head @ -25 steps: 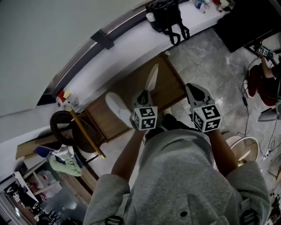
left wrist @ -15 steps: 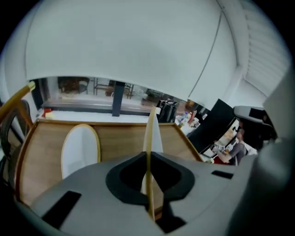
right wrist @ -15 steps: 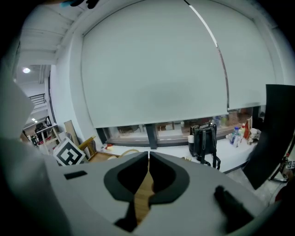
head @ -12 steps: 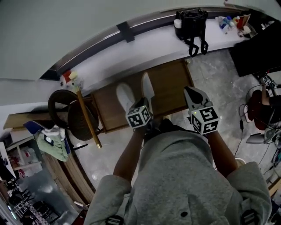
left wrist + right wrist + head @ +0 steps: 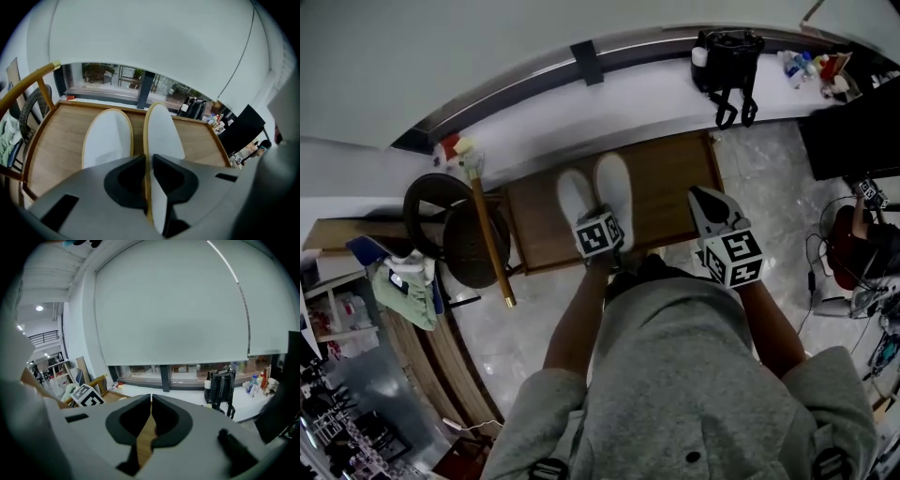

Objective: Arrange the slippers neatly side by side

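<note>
Two white slippers with tan rims lie side by side, toes away from me, on a low wooden table (image 5: 666, 202). The left slipper (image 5: 575, 199) (image 5: 107, 138) is free. The right slipper (image 5: 615, 187) (image 5: 161, 133) is held at its heel end by my left gripper (image 5: 602, 217) (image 5: 147, 159), shut on its thin edge. My right gripper (image 5: 705, 197) (image 5: 151, 399) hovers over the table's right end, shut with nothing in it; only wood shows behind its jaws.
A white ledge (image 5: 647, 94) runs behind the table, with a black backpack (image 5: 727, 56) (image 5: 219, 385) and bottles (image 5: 820, 67). Left of the table stand a dark round chair (image 5: 445, 230) and a wooden pole (image 5: 487, 239). A black panel (image 5: 853, 131) is at the right.
The left gripper has swung the held slipper down and leftward, from standing on edge above the table to lying beside the other slipper. The right gripper has shifted slightly.
</note>
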Demonstrator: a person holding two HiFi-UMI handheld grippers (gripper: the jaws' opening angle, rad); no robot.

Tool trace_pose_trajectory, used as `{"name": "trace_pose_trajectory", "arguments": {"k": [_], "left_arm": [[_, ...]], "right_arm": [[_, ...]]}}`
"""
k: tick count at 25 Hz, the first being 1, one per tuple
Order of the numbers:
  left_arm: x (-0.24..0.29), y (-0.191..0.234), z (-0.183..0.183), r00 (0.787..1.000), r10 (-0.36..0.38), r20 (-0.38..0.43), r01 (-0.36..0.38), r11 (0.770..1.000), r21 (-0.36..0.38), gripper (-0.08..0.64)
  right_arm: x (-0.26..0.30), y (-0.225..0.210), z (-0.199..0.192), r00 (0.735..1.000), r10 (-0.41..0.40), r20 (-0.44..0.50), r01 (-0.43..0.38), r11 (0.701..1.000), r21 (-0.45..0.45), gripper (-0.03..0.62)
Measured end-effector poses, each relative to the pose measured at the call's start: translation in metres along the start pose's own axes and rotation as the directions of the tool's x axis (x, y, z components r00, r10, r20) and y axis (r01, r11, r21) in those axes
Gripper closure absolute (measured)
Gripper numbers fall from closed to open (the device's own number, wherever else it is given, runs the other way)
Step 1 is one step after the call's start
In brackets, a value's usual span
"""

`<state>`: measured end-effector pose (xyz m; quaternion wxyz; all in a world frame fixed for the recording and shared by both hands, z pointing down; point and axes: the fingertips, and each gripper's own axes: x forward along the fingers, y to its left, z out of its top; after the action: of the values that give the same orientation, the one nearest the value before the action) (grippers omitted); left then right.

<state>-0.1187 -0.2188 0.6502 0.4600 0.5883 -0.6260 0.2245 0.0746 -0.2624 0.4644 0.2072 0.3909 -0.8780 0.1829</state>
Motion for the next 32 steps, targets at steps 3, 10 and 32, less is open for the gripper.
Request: {"name": "trace_pose_trajectory", "arguments": {"k": [3,10,32], "left_arm": [[0.002,0.005,-0.009,0.997,0.053,-0.058,-0.048,0.996,0.076,0.5],[-0.013,0.004,-0.012,0.999,0.034,-0.014,-0.032,0.989,0.146,0.422],[-0.253,0.015,0.072,0.852,-0.067,0.519,-0.132,0.932,0.337,0.535]], "right_arm": [[0.001,0.0,0.0,1.0,0.003,-0.002,-0.003,1.0,0.0,0.566],[0.007,0.0,0.001,1.0,0.014,-0.003,-0.014,1.0,0.007,0.566],[-0.037,0.063,0.035,0.995,-0.034,0.097,0.036,0.999,-0.019,0.566]]}}
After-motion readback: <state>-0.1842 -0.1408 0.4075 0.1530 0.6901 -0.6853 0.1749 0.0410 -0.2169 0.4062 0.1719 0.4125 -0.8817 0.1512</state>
